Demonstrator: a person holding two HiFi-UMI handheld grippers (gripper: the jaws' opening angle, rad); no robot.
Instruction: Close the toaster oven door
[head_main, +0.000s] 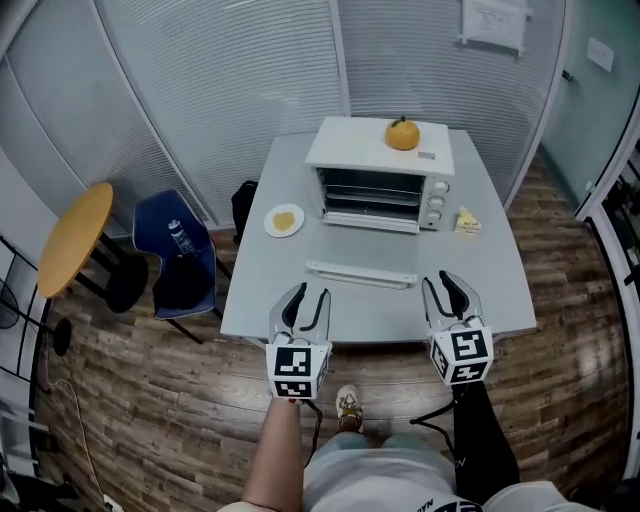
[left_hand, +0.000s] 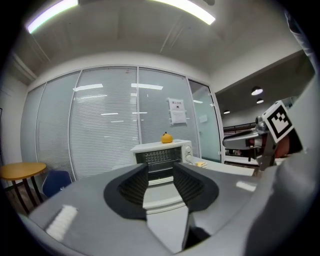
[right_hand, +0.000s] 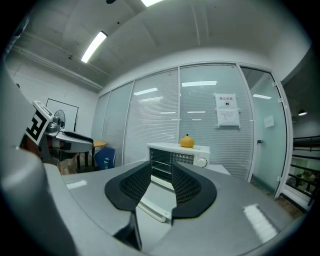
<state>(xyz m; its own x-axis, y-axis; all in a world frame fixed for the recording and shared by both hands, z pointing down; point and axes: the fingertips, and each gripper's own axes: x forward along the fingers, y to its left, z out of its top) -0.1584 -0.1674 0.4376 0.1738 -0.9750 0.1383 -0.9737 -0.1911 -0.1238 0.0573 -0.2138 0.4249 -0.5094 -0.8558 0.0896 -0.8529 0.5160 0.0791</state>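
The white box-shaped toaster oven (head_main: 380, 175) sits at the far middle of the grey rectangular table (head_main: 500, 285), front facing you. Its glass door (head_main: 362, 273) is dropped all the way down and lies flat out over the tabletop toward you, with the white handle bar at its near edge. The wire rack inside is visible. A round orange fruit (head_main: 403, 133) sits on the oven's top, toward the right. A small white plate with a pale yellow food piece (head_main: 284, 221) is just left of the oven, and a small yellow-and-white wedge of cake (head_main: 467, 221) is just right of it by the knobs. Your left gripper (head_main: 310, 295) hovers over the near table edge, left of the handle's middle, jaws apart with nothing between them. Your right gripper (head_main: 442, 283) hovers just past the handle's right end, jaws also apart and empty. Neither touches the door, and both point roughly level at the oven. Left of the table stands a blue chair with a clear bottle on its seat (head_main: 175, 250), and beyond it a round yellow side table (head_main: 75, 238). The floor is dark wood plank (head_main: 560, 400).
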